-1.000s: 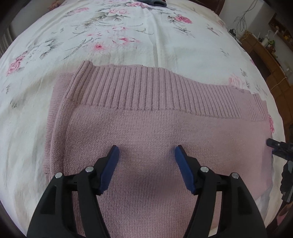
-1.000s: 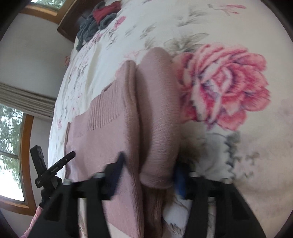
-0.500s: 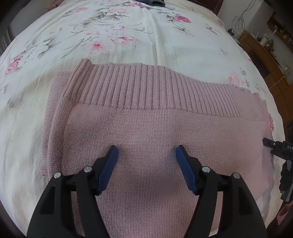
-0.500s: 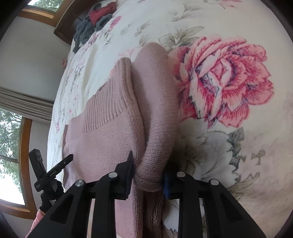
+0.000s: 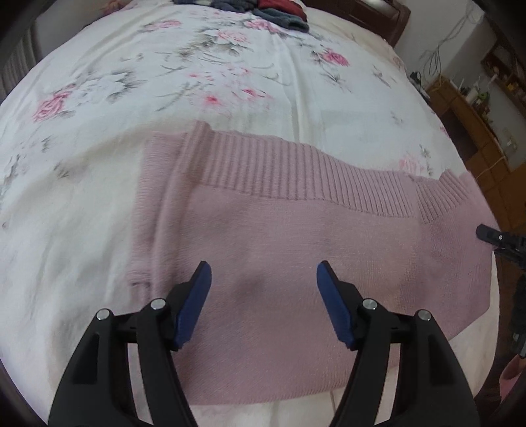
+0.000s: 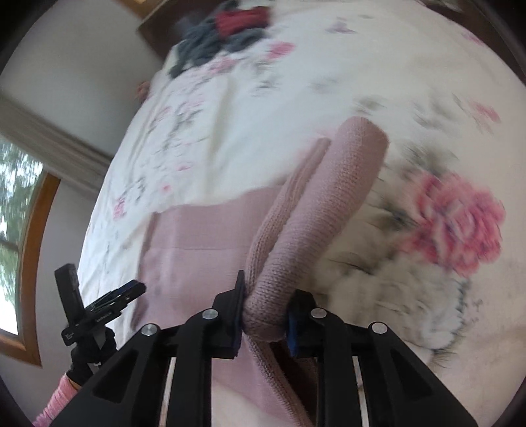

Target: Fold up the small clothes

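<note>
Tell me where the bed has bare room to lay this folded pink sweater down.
Bare floral sheet runs from the sweater's ribbed hem up to the clothes pile at the headboard, and also left of the sweater. The near edge is crowded: left gripper open above the sweater, right gripper shut on its fold.

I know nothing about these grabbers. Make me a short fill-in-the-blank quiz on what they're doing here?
1. The sweater is coloured ____.
2. The right gripper is ____ on the sweater's folded edge.
3. The left gripper hovers with its jaws ____.
4. The bedsheet is printed with ____.

Missing words: pink; shut; open; flowers
</note>
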Motion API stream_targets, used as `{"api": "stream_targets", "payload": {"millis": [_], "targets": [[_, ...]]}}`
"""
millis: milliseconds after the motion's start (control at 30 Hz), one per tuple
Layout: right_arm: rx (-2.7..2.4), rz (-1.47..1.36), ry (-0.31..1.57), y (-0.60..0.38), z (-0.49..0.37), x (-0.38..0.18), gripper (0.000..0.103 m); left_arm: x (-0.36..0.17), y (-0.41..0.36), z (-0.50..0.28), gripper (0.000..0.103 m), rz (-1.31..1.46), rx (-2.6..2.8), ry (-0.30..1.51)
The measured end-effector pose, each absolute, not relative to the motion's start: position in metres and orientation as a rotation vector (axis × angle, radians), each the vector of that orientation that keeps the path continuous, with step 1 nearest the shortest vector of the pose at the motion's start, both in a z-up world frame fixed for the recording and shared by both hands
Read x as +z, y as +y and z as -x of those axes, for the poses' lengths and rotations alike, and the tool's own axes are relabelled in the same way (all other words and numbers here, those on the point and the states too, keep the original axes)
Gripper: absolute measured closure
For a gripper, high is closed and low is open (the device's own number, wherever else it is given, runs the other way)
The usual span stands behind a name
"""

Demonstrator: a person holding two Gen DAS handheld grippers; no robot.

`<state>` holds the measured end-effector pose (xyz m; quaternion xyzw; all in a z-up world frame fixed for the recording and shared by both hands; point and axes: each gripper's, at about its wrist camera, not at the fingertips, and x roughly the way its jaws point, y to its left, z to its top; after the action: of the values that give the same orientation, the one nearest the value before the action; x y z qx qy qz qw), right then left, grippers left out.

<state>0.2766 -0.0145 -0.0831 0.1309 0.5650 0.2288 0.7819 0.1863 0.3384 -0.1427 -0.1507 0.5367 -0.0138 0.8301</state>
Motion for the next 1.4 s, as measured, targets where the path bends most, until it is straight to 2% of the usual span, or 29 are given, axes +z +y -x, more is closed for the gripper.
{"api": "stream_targets", "payload": {"millis": [233, 533, 600, 633, 733, 900, 1100, 1400], "targets": [[0.567, -0.077, 1.221, 0.075, -0.269, -0.071, 0.083, -0.132, 0.355, -0.179, 0.037, 0.346, -0.023, 1.114], [0.558, -0.072, 1.337, 0.125, -0.276, -0.120, 0.084, -0.135, 0.366, -0.176, 0.037, 0.430, -0.036, 1.115], [0.551, -0.098, 1.370, 0.128, -0.278, -0.131, 0.076, -0.135, 0.367, -0.177, 0.037, 0.452, -0.040, 1.113], [0.563, -0.119, 1.387, 0.129, -0.278, -0.135, 0.069, -0.135, 0.368, -0.178, 0.037, 0.463, -0.042, 1.113], [0.586, -0.199, 1.410, 0.125, -0.278, -0.143, 0.066, -0.134, 0.368, -0.181, 0.037, 0.511, -0.058, 1.112], [0.655, -0.381, 1.393, 0.101, -0.279, -0.122, 0.065, -0.128, 0.356, -0.190, 0.037, 0.561, -0.106, 1.107], [0.569, -0.355, 1.298, 0.040, -0.267, -0.090, 0.062, -0.129, 0.323, -0.212, 0.036, 0.638, -0.213, 1.123], [0.474, -0.414, 1.303, -0.038, -0.240, -0.120, 0.062, -0.176, 0.275, -0.246, 0.036, 0.756, -0.277, 1.246]]}}
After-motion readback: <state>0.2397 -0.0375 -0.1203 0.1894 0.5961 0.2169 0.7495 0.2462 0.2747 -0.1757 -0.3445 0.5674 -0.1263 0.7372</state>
